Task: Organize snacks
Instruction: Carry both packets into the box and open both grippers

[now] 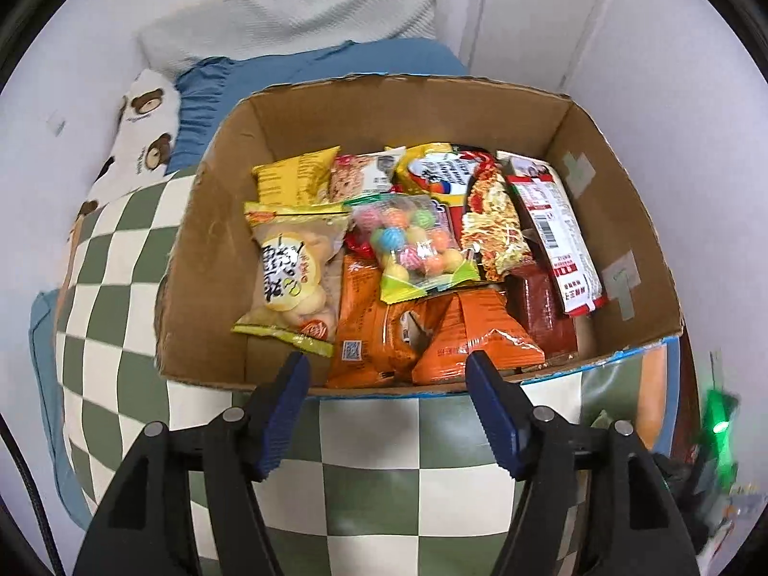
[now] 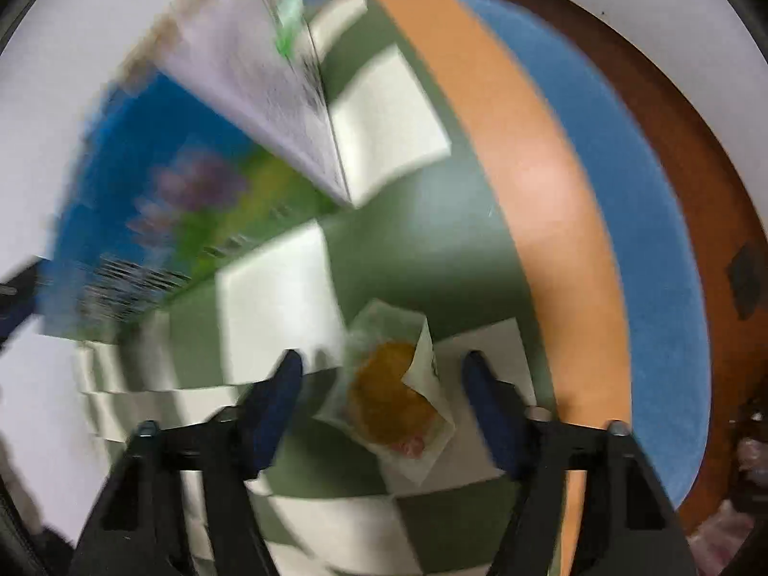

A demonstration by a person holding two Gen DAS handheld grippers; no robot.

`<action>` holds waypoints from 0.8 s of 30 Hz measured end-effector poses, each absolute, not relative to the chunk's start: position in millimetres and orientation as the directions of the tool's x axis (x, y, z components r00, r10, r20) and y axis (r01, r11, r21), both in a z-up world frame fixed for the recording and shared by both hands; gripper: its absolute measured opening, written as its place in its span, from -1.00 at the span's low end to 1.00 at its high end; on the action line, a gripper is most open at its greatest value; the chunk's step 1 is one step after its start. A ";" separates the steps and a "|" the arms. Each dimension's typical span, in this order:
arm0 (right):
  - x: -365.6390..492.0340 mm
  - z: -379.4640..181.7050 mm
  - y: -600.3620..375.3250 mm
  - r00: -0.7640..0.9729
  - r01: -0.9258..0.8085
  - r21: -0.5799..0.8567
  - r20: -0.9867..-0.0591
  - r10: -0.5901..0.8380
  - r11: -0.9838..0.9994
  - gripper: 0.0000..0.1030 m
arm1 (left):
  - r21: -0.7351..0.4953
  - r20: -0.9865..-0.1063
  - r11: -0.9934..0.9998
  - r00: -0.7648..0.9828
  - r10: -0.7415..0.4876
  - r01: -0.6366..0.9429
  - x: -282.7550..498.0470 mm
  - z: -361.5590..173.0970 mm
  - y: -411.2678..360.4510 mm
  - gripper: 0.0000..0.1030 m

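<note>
An open cardboard box (image 1: 216, 259) sits on a green-and-white checkered blanket (image 1: 369, 437) and holds several snack packs, among them a clear bag of coloured candy balls (image 1: 415, 245), orange packs (image 1: 398, 331) and a yellow pack of buns (image 1: 293, 273). My left gripper (image 1: 389, 369) is open and empty just before the box's near wall. In the blurred right wrist view, a clear packet with a round orange snack (image 2: 393, 398) lies on the blanket between the open fingers of my right gripper (image 2: 384, 367). The box's blue printed side (image 2: 144, 201) is to the left.
A blue sheet and a white pillow (image 1: 297, 19) lie behind the box, with a bear-print pillow (image 1: 144, 115) at left. An orange border (image 2: 528, 168) and blue edge (image 2: 648, 240) of the bedding run along the right, then brown floor (image 2: 696, 144).
</note>
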State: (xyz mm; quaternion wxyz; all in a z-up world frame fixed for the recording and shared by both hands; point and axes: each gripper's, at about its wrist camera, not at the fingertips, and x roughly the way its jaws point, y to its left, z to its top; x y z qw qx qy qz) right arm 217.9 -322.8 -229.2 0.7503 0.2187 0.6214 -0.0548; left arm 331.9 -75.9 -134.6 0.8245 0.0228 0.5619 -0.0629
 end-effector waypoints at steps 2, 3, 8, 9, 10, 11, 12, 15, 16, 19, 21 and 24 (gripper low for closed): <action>217.7 -235.1 -309.7 0.219 0.317 0.200 -0.967 0.133 0.927 -0.14 | -0.028 -0.927 0.992 0.367 -0.071 0.123 329.3 -130.1 -75.3 0.33; 216.3 -232.3 -304.5 0.235 0.299 0.199 -0.963 0.130 0.933 -0.14 | -0.019 -0.928 0.992 0.368 -0.063 0.124 329.2 -128.1 -75.6 0.42; 203.9 -191.0 -287.3 0.335 0.240 0.276 -0.923 0.188 0.931 -0.14 | 0.006 -0.922 0.990 0.383 -0.049 0.140 328.8 -118.6 -75.5 0.82; 202.1 -174.7 -283.7 0.362 0.223 0.301 -0.909 0.207 0.927 -0.14 | -0.001 -0.920 0.990 0.387 -0.055 0.139 329.5 -114.4 -74.2 0.88; 202.4 -156.5 -279.8 0.394 0.201 0.321 -0.891 0.224 0.925 -0.14 | -0.012 -0.917 0.990 0.393 -0.066 0.139 330.6 -109.4 -72.3 0.97; 204.1 -134.3 -274.2 0.431 0.168 0.343 -0.869 0.244 0.924 -0.14 | -0.026 -0.914 0.990 0.399 -0.080 0.139 332.8 -104.5 -71.3 0.97; 210.3 -113.2 -270.8 0.460 0.142 0.357 -0.849 0.258 0.923 -0.14 | -0.036 -0.910 0.990 0.405 -0.090 0.138 336.2 -100.3 -70.7 0.97; 241.0 -71.0 -257.1 0.516 0.053 0.368 -0.806 0.290 0.928 -0.14 | -0.043 -0.908 0.989 0.408 -0.097 0.140 352.4 -95.4 -71.2 0.97; 255.9 -64.8 -251.0 0.524 0.032 0.360 -0.800 0.291 0.932 -0.14 | -0.045 -0.909 0.990 0.405 -0.097 0.137 360.8 -95.7 -70.7 0.97; 305.9 -71.4 -234.0 0.510 -0.004 0.306 -0.818 0.265 0.952 -0.14 | -0.032 -0.915 0.991 0.395 -0.081 0.130 382.8 -103.0 -68.8 0.97; 339.0 -88.9 -224.5 0.462 -0.006 0.301 -0.845 0.270 0.954 -0.14 | -0.029 -0.923 0.992 0.377 -0.075 0.125 396.0 -111.2 -65.2 0.97; 367.7 -105.4 -221.0 0.406 -0.015 0.286 -0.874 0.267 0.958 -0.13 | -0.022 -0.938 0.994 0.343 -0.056 0.102 417.4 -125.5 -57.1 0.97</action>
